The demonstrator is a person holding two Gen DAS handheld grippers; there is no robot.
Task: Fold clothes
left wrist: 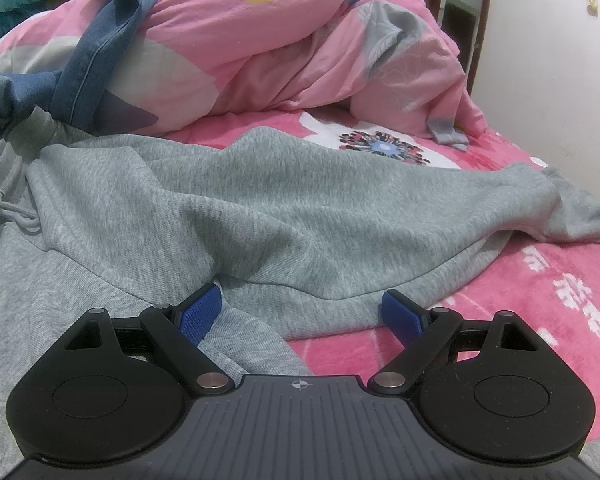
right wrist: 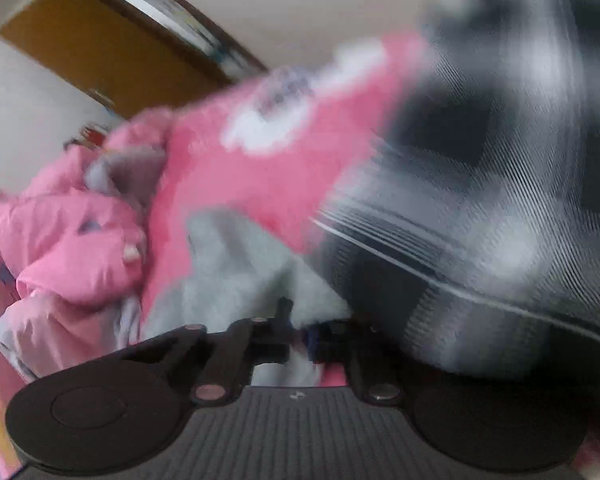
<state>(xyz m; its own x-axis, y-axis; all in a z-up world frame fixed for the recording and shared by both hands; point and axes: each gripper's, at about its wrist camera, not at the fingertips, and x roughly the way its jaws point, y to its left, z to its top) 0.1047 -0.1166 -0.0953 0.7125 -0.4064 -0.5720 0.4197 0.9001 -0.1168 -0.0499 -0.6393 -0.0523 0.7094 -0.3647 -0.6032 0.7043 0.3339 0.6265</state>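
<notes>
Grey sweatpants (left wrist: 260, 208) spread across the pink bed cover (left wrist: 540, 300), waistband and drawstring (left wrist: 4, 216) at the left, one leg running off to the right. Left hand-held gripper (left wrist: 300, 312) low over the near hem, blue pads (left wrist: 200, 312) wide apart, nothing between them, grey cloth just ahead. Behind, a rumpled pink quilt (left wrist: 284, 40) with denim jeans (left wrist: 96, 52) draped over it. Right wrist view heavily blurred: right hand-held gripper (right wrist: 300, 340) with fingers drawn close together on grey cloth (right wrist: 236, 272), seemingly pinching it. Black-and-white plaid fabric (right wrist: 500, 180) filling the right side there, pink quilt at the left.
</notes>
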